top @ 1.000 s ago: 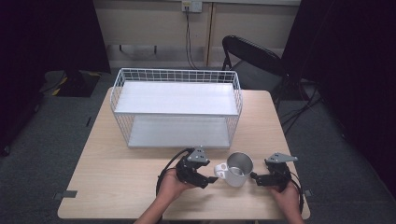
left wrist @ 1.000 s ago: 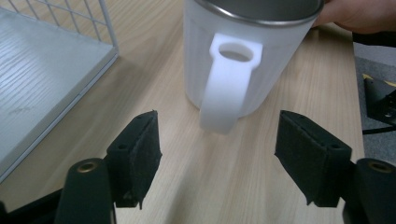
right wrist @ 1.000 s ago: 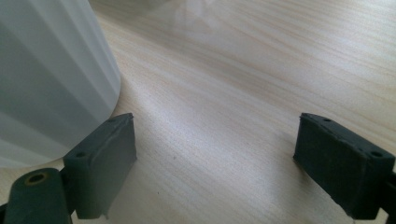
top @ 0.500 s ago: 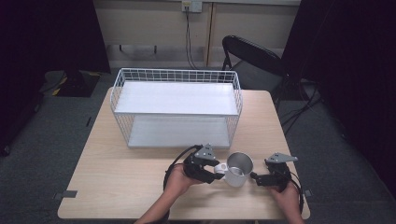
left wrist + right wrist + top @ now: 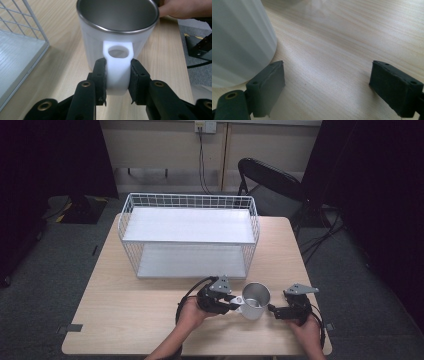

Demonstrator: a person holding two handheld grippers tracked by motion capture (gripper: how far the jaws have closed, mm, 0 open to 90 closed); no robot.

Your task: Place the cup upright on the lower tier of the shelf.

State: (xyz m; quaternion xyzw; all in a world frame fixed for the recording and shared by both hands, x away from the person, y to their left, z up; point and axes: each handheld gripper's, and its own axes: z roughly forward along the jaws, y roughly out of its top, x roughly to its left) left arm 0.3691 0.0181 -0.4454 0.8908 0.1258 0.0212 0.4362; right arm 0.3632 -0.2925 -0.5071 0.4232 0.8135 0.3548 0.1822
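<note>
A white mug (image 5: 254,301) with a steel inside stands upright near the table's front edge. Its white handle (image 5: 118,67) points toward my left gripper (image 5: 232,304), whose two black pads (image 5: 100,75) press on both sides of it. In the left gripper view the mug (image 5: 117,32) rises just beyond the jaws. My right gripper (image 5: 274,311) rests on the table just right of the mug, jaws wide apart with only bare wood between them. The mug's ribbed wall (image 5: 239,40) stands right beside one of its fingers (image 5: 267,87); whether they touch I cannot tell.
A white wire basket (image 5: 131,251) with two white shelves stands in the middle of the wooden table (image 5: 125,310), behind the mug. A black chair (image 5: 270,180) stands beyond the far right corner. Bare tabletop lies left of my left hand.
My left gripper moved right up to the mug and closed on its handle. The right gripper and the mug have stayed in place.
</note>
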